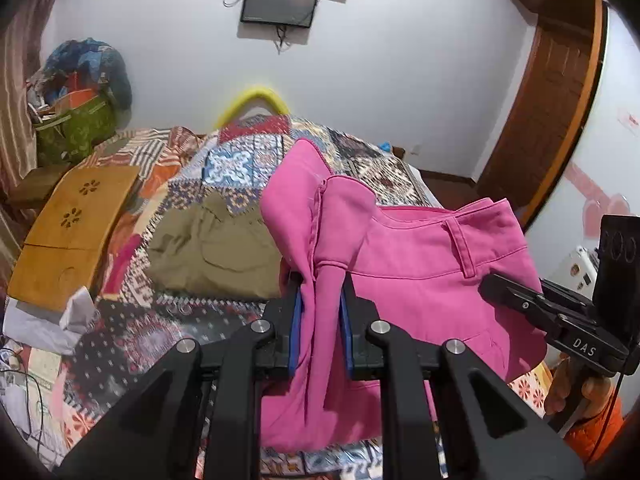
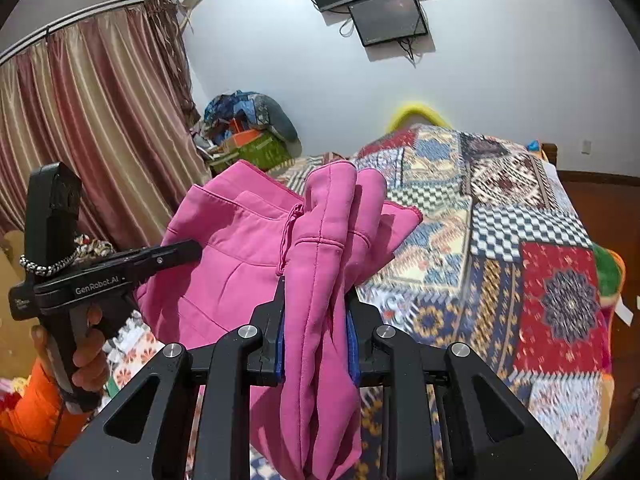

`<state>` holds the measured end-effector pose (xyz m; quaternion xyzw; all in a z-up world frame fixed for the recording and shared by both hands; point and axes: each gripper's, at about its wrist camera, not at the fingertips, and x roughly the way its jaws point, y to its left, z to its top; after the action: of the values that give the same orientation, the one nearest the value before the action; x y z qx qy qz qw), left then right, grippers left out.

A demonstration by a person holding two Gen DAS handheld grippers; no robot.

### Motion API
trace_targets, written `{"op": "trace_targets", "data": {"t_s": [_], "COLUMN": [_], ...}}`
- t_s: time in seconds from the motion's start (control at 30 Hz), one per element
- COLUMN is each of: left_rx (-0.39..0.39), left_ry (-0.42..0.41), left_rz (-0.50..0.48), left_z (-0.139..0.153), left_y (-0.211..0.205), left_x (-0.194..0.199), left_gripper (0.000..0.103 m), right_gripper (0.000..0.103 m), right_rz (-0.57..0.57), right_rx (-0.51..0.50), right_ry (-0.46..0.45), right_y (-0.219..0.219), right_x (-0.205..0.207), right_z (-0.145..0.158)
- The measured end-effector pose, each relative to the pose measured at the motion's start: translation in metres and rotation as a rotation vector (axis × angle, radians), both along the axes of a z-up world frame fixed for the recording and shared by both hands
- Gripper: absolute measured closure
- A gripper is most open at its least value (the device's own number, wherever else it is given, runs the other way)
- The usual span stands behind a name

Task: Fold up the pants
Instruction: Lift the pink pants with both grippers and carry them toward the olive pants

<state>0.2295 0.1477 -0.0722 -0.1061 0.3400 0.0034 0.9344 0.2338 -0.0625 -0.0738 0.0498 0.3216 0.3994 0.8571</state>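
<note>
- Your left gripper (image 1: 320, 288) was clamped tight on the pink pants (image 1: 416, 264), a bunched fold of fabric squeezed between its blue pads (image 1: 295, 320), jaws narrowed to the thickness of the cloth.
- From the right wrist view, your right gripper (image 2: 316, 300) did the same: jaws pinched in on a thick roll of the pink pants (image 2: 248, 240), cloth spilling out above and below the blue pads (image 2: 353, 344).
- The pants hung lifted between the two grippers, above the patchwork quilt (image 1: 224, 168) on the bed, waistband and belt loop (image 1: 460, 244) facing the left camera.
- Across the span, each view caught the other tool: your right gripper (image 1: 504, 292) reaching into the far edge of the pants, and your left gripper (image 2: 180, 252) touching the pink cloth on its side.
- Your right hand (image 1: 576, 388) and left hand (image 2: 88, 344) wrapped the handles, orange sleeves showing.
- A folded olive garment (image 1: 216, 248) lay on the quilt beside the pink cloth, with a wooden lap tray (image 1: 72, 232) further left.
</note>
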Motion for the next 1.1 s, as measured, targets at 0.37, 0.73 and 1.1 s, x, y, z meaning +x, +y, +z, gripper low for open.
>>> {"op": "trace_targets", "data": {"t_s": [0.37,0.73,1.1], "left_rx": [-0.007,-0.016,-0.081], "left_ry": [-0.021,-0.018,0.078], "left_rz": [0.072,0.134,0.188], "left_z": [0.004,-0.003,-0.076], "left_y": [0.065,0.133,0.191], "left_x": [0.048,0.113,0.176], "left_gripper": [0.087,0.087,0.087], "right_gripper": [0.083,0.083,0.084], "right_rz": [0.03,0.043,0.042], "right_rx": [-0.004,-0.023,-0.058], "right_ry": [-0.041,-0.066,0.011], "right_y": [0.06,0.126,0.173], "right_x": [0.052,0.106,0.15], "right_z": [0.009,0.002,-0.054]}}
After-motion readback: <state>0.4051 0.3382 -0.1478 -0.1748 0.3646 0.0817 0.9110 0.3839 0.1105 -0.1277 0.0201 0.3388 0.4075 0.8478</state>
